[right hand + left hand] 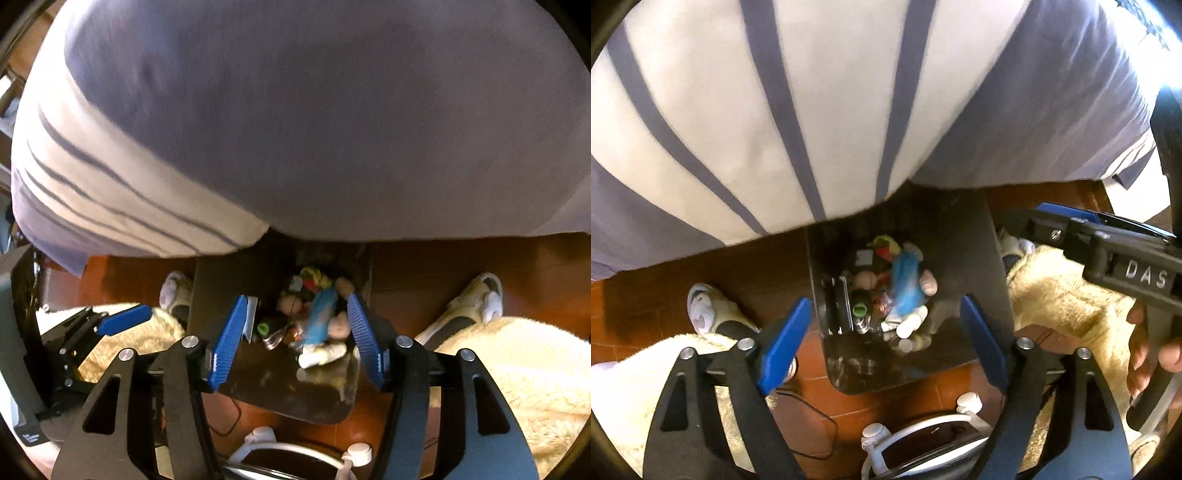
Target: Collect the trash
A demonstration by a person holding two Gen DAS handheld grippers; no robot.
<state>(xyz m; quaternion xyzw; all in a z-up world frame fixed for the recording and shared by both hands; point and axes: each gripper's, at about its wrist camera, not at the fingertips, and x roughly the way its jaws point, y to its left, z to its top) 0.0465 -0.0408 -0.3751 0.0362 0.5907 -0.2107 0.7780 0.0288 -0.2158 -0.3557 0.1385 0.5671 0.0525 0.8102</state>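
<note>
Poised over the black trash bin [979, 266], both claws parted and gripping nothing: left claw [886, 339] spread wide above the bin's mouth, right claw [295, 339] spread less wide, pointing steeply down at the same heap. Between the blue pads [229, 343], down inside the bin: a blue wrapper [321, 314] lying across mixed litter, a white cap-like piece [314, 358], a green-topped bottle [860, 309], red and yellow scraps, all too blurred to name further. No trash visible in either claw, so judged a drop just finished over the bin. For doing it well: worth holding both claws centred over the opening, clear of the bin's walls, and lifting straight up before swinging away, since the striped bedding [775, 110] overhangs the far rim. Around the bin, wooden floor [646, 295], fluffy cream trouser legs, white slippers [705, 306], a cable trailing near the bin's near edge.
</note>
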